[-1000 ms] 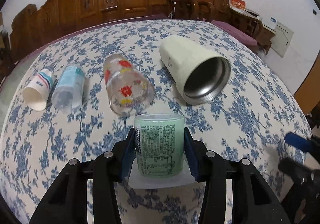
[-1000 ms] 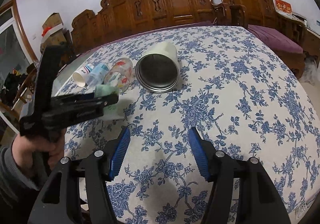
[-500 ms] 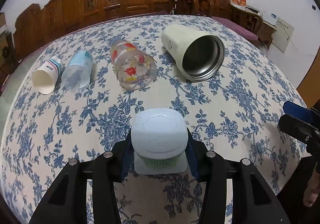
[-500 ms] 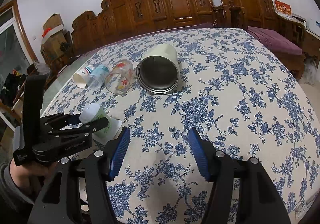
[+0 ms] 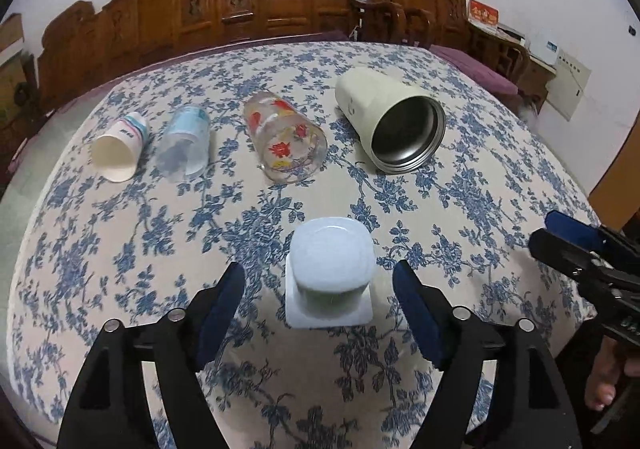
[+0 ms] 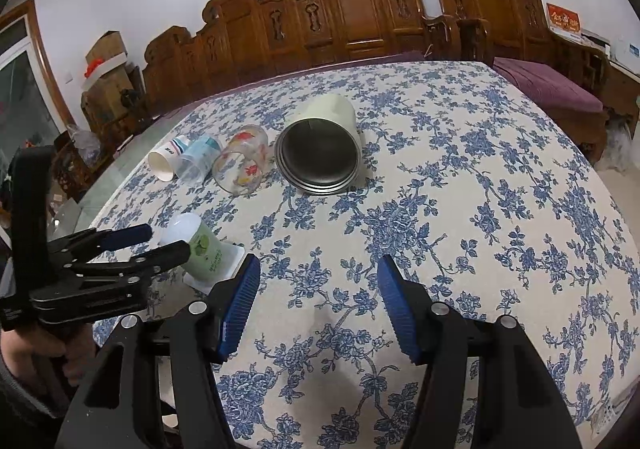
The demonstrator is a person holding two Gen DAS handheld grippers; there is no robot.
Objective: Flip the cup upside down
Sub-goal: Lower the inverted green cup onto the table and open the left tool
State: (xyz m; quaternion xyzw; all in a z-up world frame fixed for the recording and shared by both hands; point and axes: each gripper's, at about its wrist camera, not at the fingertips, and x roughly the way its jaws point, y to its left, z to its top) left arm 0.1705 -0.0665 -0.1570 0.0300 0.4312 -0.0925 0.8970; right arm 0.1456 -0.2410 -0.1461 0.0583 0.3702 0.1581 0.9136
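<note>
One green cup (image 5: 331, 269) now stands upside down on the flowered worktop (image 5: 480, 189), released: the left hand-held gripper (image 5: 318, 303), clamped on it a moment ago, has sprung wide apart. Right hand-held gripper (image 6: 318, 305) stays open, empty.

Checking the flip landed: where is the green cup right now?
In the left wrist view the green cup stands upside down on the floral tablecloth, between the open left claw's fingers, nearer the camera than the flowered glass.
</note>
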